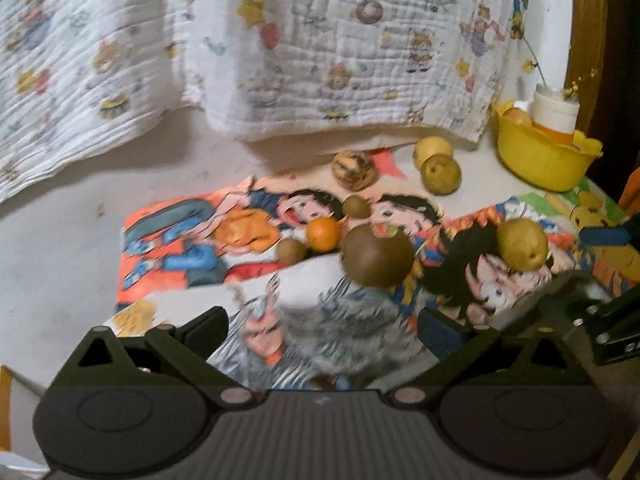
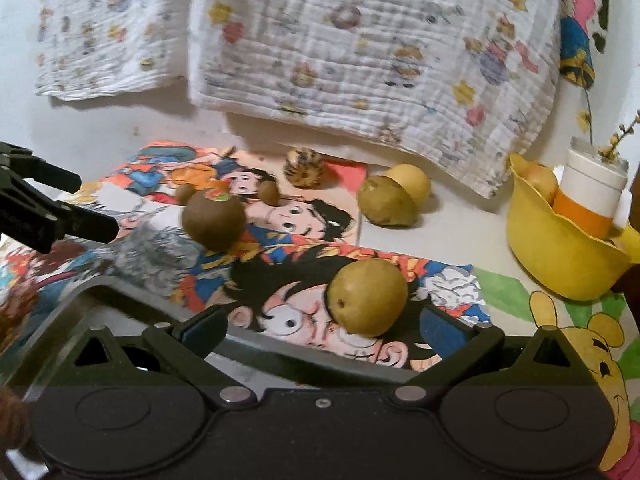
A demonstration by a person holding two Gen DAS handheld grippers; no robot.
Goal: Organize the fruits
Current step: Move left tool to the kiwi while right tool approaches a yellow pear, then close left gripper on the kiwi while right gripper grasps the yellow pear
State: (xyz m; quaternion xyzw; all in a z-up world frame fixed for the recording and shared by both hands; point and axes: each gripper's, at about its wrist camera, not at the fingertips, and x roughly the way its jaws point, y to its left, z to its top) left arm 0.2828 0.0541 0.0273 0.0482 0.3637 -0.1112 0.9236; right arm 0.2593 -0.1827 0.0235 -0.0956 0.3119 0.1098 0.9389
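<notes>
Right gripper (image 2: 324, 330) gapes wide, empty, around the yellow-green pear (image 2: 367, 297), which looks firm, smooth, roll-prone, so squeeze across its widest middle.

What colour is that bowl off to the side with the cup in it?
The bowl is bright yellow. The right wrist view shows it best.
</notes>
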